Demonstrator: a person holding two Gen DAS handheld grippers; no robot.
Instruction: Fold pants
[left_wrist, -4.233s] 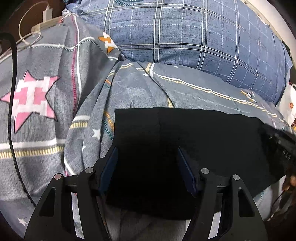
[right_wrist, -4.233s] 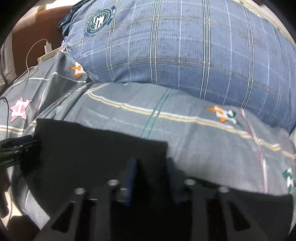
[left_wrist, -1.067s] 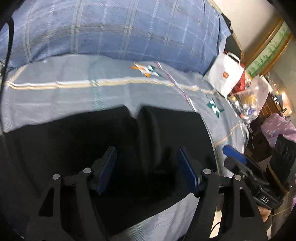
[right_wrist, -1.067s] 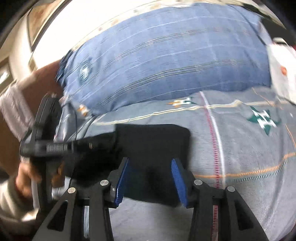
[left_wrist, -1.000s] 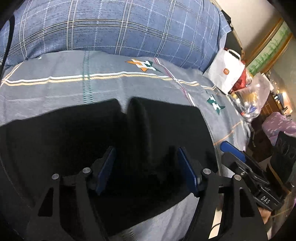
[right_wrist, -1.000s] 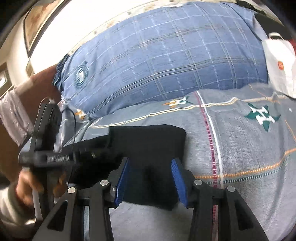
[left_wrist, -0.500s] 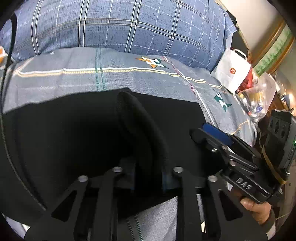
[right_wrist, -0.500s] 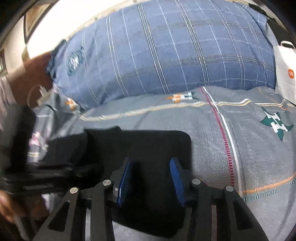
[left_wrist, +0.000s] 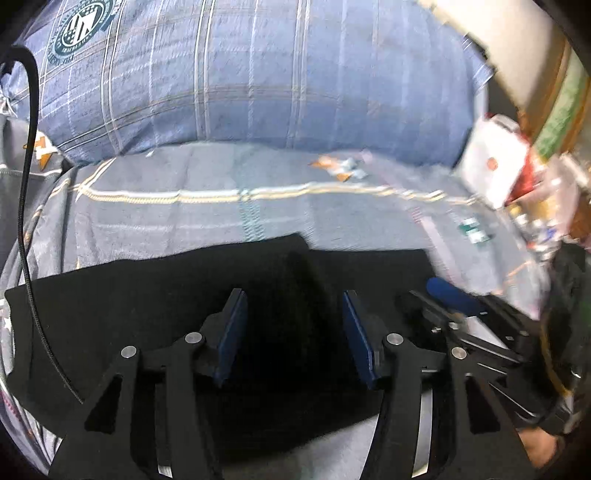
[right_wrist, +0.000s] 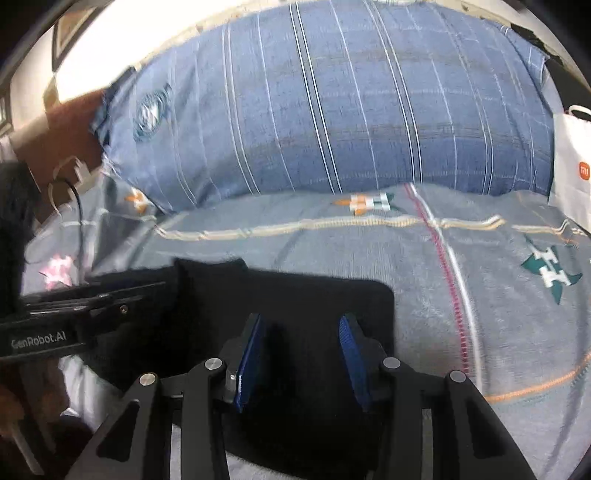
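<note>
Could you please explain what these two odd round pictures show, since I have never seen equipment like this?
There is no robot: a person holds a two-finger gripper in each hand, and a fisheye camera on each looks along its fingers. One picture comes from the left gripper, the other from the right gripper. Black pants lie partly folded on a grey patterned bedspread, in front of a big blue plaid pillow. A white paper bag stands at the right. The left jaws have just been opening, with a raised fold of the pants between them. Both grippers stand open; nothing is clamped.

Left tongs (left_wrist: 291, 325) just reopened, pads apart, right tongs (right_wrist: 301, 354) parted, both angled downward
</note>
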